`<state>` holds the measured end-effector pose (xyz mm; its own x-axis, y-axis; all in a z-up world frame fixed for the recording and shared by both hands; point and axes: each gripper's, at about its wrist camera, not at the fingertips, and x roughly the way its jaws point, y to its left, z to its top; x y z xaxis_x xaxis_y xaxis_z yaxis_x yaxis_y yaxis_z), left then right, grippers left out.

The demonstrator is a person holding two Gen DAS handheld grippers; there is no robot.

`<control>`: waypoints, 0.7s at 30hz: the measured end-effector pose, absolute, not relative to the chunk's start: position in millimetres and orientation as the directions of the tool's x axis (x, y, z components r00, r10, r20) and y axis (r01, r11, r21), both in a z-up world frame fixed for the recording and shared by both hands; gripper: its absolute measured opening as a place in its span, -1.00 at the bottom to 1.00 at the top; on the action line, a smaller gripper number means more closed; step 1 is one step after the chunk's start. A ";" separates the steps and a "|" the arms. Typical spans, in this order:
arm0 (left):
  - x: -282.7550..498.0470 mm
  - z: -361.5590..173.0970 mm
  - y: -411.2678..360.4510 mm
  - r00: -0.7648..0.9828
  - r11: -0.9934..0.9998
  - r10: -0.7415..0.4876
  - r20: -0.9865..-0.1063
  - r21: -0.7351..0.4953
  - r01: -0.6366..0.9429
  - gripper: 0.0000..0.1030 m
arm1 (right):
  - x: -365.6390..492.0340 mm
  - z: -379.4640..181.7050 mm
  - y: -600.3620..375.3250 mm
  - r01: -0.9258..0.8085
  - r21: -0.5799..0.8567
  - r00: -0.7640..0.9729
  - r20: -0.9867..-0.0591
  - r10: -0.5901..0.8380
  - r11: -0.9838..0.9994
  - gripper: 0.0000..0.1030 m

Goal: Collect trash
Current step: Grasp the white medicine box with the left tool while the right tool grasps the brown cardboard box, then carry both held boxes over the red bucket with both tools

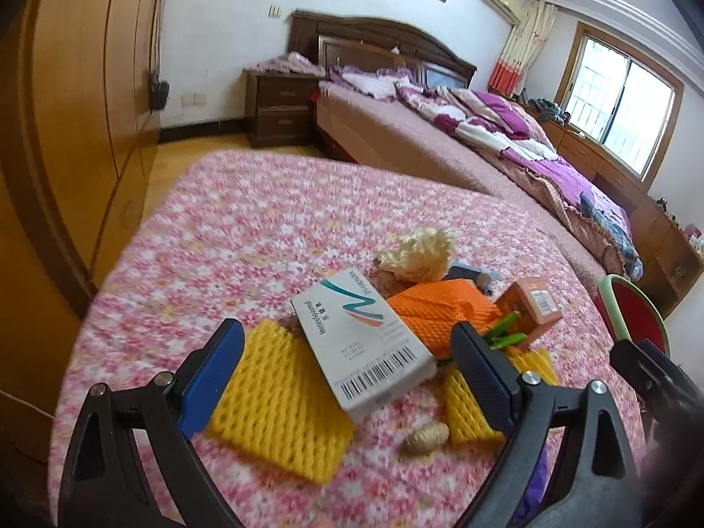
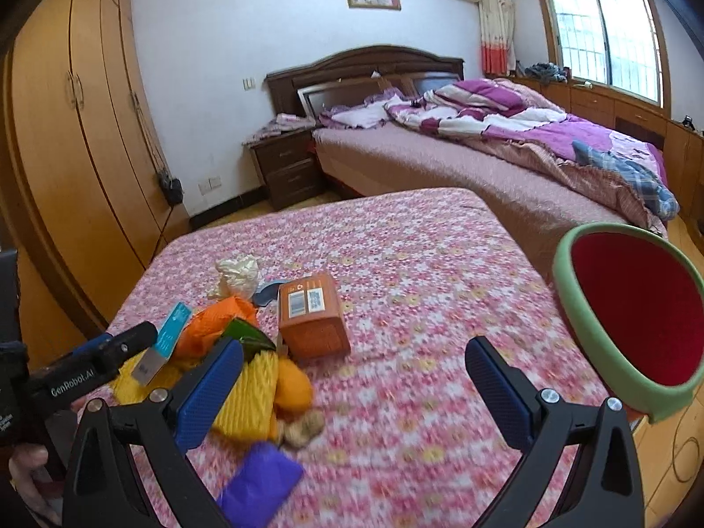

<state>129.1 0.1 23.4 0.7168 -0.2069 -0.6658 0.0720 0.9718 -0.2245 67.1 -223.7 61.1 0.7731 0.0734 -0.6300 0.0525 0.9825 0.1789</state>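
Note:
A pile of trash lies on the pink flowered table [image 1: 246, 237]. In the left wrist view my left gripper [image 1: 347, 352] is open, its fingers either side of a white medicine box [image 1: 365, 343] that rests on yellow foam net [image 1: 277, 409]. Orange foam net [image 1: 435, 312], an orange carton [image 1: 532, 303] and a small beige lump [image 1: 427, 438] lie nearby. In the right wrist view my right gripper [image 2: 352, 378] is open and empty above the table [image 2: 418, 273], with the orange carton [image 2: 312, 317], yellow net [image 2: 246, 400] and a purple wrapper [image 2: 259, 479] to its left.
A green-rimmed red bin [image 2: 633, 312] stands off the table's right edge, also seen in the left wrist view [image 1: 633, 308]. A crumpled white tissue [image 2: 237, 273] lies behind the pile. A bed [image 2: 484, 163], nightstand [image 2: 286, 167] and wardrobe [image 2: 75, 132] stand behind.

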 end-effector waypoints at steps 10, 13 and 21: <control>149.9 -4.5 4.2 0.661 0.967 -0.207 -0.722 -0.253 0.028 0.48 | 121.0 35.0 -205.5 0.014 0.164 0.695 -0.711 0.108 0.986 0.62; 152.3 -6.2 4.8 0.663 0.968 -0.203 -0.721 -0.249 0.026 0.24 | 123.9 30.5 -204.9 -0.005 0.166 0.681 -0.721 0.125 0.986 0.10; 145.5 4.3 17.0 0.697 0.951 -0.252 -0.672 -0.304 0.051 -0.03 | 101.7 43.3 -211.4 -0.017 0.204 0.721 -0.676 0.153 0.979 -0.05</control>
